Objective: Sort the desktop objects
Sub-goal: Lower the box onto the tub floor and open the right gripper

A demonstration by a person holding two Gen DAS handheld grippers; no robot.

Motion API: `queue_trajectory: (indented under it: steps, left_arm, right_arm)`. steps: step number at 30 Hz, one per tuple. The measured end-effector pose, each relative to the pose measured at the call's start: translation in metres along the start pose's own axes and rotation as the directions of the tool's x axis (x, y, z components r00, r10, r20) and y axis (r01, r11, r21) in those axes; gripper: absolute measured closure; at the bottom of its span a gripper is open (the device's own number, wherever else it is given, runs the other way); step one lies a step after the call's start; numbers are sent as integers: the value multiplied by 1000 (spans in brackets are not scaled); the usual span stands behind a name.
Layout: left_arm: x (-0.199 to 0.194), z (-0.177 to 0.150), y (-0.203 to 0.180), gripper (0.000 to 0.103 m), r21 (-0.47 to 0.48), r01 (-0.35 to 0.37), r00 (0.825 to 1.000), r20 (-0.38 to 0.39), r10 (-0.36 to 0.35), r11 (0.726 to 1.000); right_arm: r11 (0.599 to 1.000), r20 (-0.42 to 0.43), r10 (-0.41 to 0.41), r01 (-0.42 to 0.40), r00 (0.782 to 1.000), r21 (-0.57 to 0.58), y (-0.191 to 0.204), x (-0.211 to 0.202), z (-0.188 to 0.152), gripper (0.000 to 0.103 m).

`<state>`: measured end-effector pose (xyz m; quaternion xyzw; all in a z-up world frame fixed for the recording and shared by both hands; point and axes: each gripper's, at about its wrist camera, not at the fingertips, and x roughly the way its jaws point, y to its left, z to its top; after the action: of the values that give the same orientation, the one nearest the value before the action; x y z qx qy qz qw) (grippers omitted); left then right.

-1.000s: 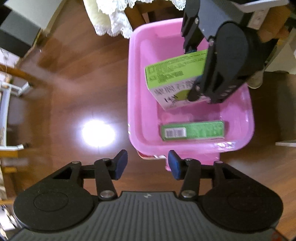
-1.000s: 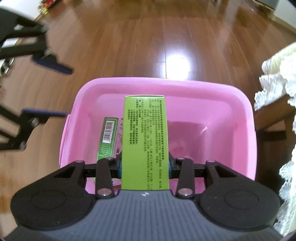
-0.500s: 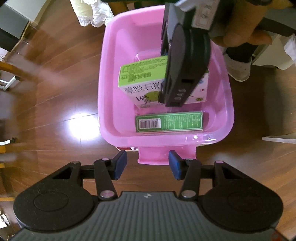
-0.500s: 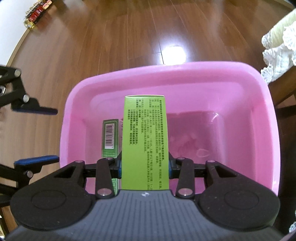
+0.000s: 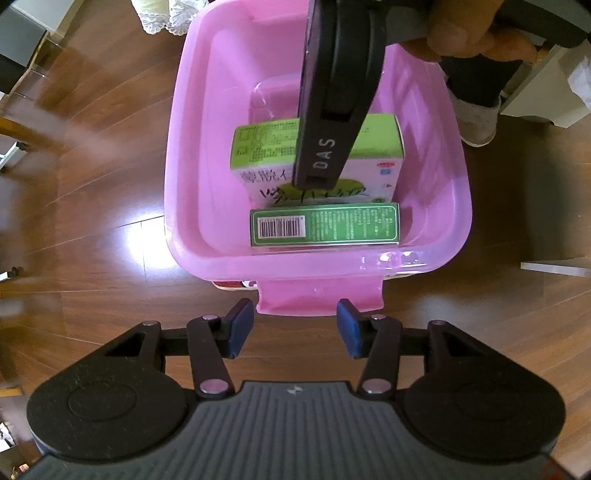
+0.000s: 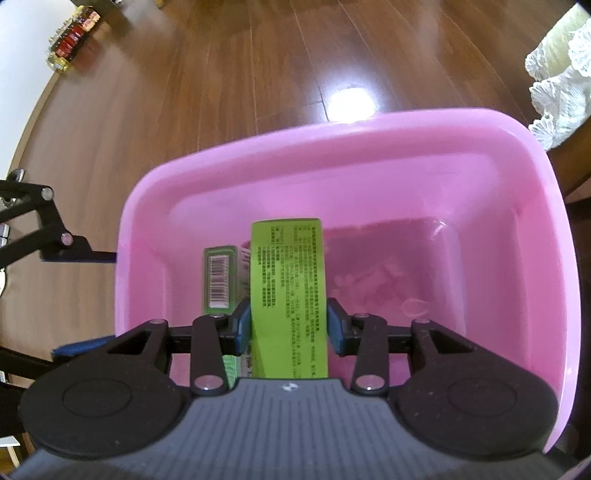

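- Since a second ago the right gripper (image 6: 289, 325) has carried the light box (image 6: 288, 302) from above the rim down deep into the pink bin (image 6: 332, 155); the left gripper (image 5: 295, 328) has shifted so the bin sits more central in its view.
- The right gripper's jaws are clamped on the light box's two narrow sides; no gap shows between pads and card.
- In the left wrist view the light box (image 5: 380, 147) stands on edge inside the bin, just behind the dark box (image 5: 325, 224); whether they touch, or whether the light box rests on the bin floor, I cannot tell.
- The dark box lies flat, barcode up, along the bin wall nearest the left gripper.
- The left gripper's jaws stand wide apart and hold nothing; it hovers over the wood floor (image 5: 92, 206), just outside the bin's handle tab (image 5: 317, 295).
- A hand (image 5: 465, 33) grips the right tool at the top edge of the left view.
- Progress, as I judge it: one box is already sorted, and the second is inside the bin but not yet let go.
- What seems left for this box is to open the jaws and lift out.
- No other desktop objects show, so how much remains overall cannot be told.
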<state>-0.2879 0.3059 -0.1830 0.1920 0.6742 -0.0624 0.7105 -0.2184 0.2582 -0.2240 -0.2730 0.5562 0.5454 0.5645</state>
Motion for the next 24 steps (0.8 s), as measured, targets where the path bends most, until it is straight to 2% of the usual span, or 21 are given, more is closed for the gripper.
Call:
queue_trajectory:
  steps: [7,8,10,12,24]
  left_arm:
    - [0,-1,0,46,1,3,1000,1,-3,1000]
    - [0,-1,0,46,2,2,1000,2,-2,1000]
    - [-2,-1,1,46,1,2,1000,4,-2,1000]
    - [-2,-2,1,46,-4,3,1000,5,-3,1000]
    - [1,-2,-5,46,8,-14,1000,-14,14,1000]
  right_arm:
    - [1000,-16,22,-21,1000,6,6,-2,-3,63]
    - [1000,-17,24,-24,1000,11,6,2,10,62]
    - [999,-10,31,-30,999,17,6,-2,12,55]
    - [999,0,35,-35,999,17,4,-2,12,53]
    - [1000,37,10,-9,999,-19,4,-5,4,47]
